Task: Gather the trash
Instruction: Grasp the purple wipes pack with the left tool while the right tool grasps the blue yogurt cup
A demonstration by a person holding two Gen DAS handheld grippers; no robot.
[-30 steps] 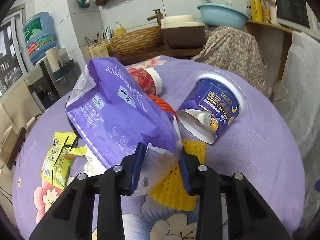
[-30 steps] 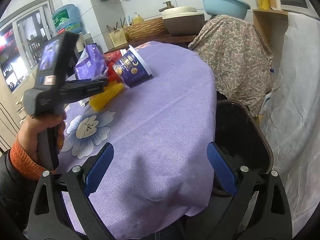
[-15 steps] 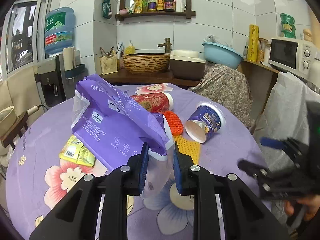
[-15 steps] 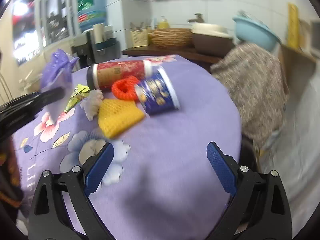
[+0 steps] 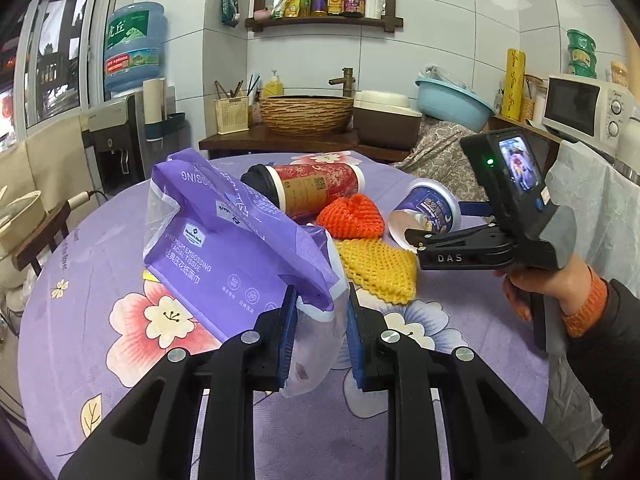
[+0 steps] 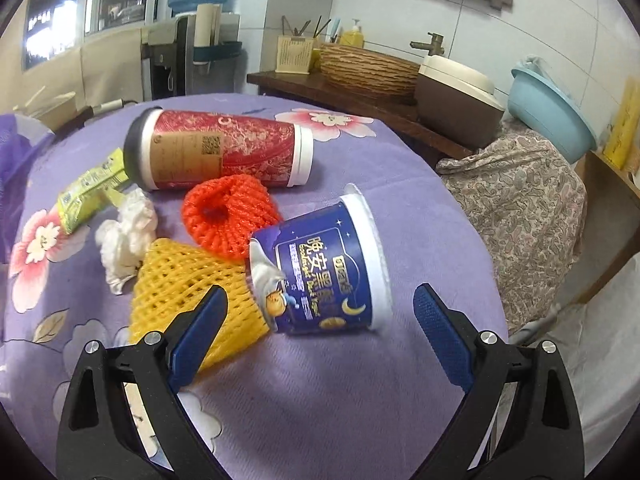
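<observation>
My left gripper point(image 5: 320, 332) pinches the purple tissue wrapper point(image 5: 236, 240) by its tail, lifted clear for binning. My right gripper point(image 6: 320, 344) gapes wide, empty, the blue cup point(image 6: 320, 272) lying at twelve o'clock, apparently next.

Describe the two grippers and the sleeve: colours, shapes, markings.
Both grippers are black plastic with blue ribbed pads and silver screws on the fingers. The left gripper shows two angular fingers. The right gripper looks the same from its own camera; from the left wrist view, its body has "DAS" lettering, a small screen, and a green light. The sleeve is dark with an orange cuff.
</observation>
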